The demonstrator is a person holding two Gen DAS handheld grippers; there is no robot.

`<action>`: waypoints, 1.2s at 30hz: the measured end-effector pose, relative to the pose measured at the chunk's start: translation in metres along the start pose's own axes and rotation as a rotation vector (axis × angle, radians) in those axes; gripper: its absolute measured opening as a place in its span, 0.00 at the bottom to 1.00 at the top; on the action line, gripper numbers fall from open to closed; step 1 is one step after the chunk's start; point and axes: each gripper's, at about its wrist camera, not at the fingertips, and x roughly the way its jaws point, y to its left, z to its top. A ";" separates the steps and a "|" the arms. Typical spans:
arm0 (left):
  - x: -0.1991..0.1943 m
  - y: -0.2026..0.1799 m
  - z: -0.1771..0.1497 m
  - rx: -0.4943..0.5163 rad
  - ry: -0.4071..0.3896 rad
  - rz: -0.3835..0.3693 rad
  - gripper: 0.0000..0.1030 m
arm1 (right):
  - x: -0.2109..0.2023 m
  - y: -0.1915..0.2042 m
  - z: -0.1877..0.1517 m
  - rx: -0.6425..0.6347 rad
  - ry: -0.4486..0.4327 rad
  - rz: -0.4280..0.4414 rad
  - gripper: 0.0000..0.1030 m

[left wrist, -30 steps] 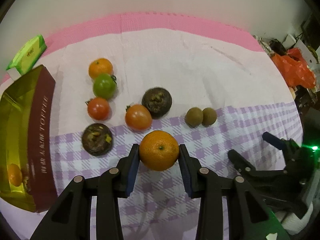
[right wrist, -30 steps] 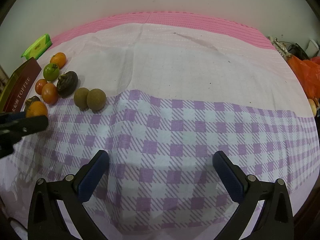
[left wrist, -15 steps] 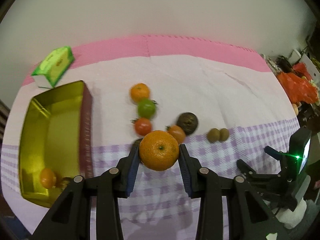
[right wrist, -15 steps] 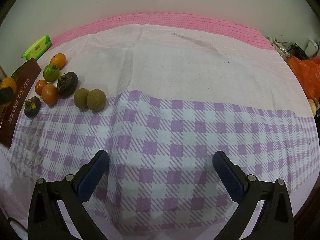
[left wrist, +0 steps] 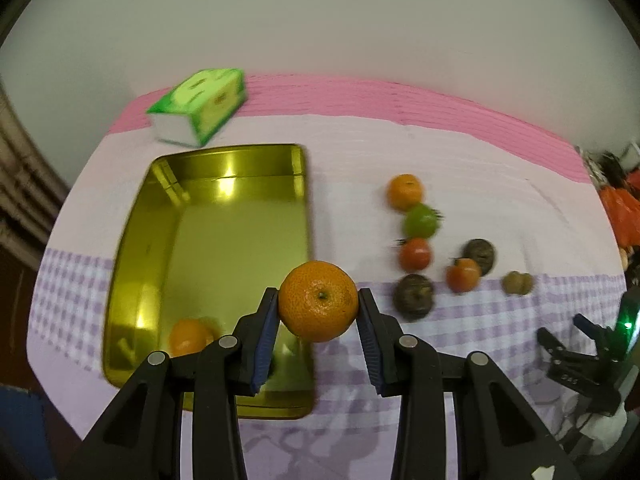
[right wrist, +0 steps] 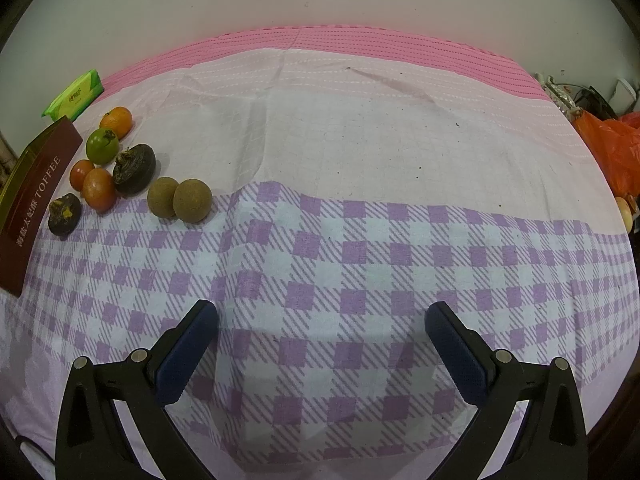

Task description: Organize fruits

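The left tongs [left wrist: 318, 312] pinch a round orange [left wrist: 318, 301] between their two blue pads, one pad on each side of it. The orange hangs above the right edge of a shiny gold tin [left wrist: 208, 216] that sits open on the bench [right wrist: 360, 160]. Inside the tin, near its front, lies another small orange [left wrist: 188, 335]. Behind the tin, close to the wall, is a green tissue pack [left wrist: 200, 106]. The bench has a cloth [right wrist: 340, 272] on it, pale pink at the back and purple checks at the front. To the right of the tin, more fruit waits on the cloth. At the back is an orange fruit [right wrist: 116, 121], then a green tomato [right wrist: 102, 146] just in front of it, then a small red tomato [right wrist: 81, 174] with a bigger red tomato [right wrist: 99, 189] touching it. A dark round fruit [right wrist: 134, 169] sits beside the tomatoes, and a smaller dark fruit [right wrist: 64, 214] sits near the tin's brown side. Two brown round fruits [right wrist: 179, 201] touch each other a little farther right. The right tongs [right wrist: 320, 336] are spread wide over the checked cloth, well apart from the fruit, with nothing between them. An orange bag [right wrist: 612, 148] lies past the far right edge of the bench.
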 end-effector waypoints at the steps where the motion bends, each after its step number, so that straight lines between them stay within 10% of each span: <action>1: 0.000 0.008 -0.001 -0.012 0.003 0.006 0.34 | -0.001 0.000 -0.002 0.000 0.000 0.000 1.00; 36: 0.017 0.133 -0.039 -0.318 0.119 0.124 0.34 | -0.001 0.000 -0.004 0.006 -0.008 -0.005 1.00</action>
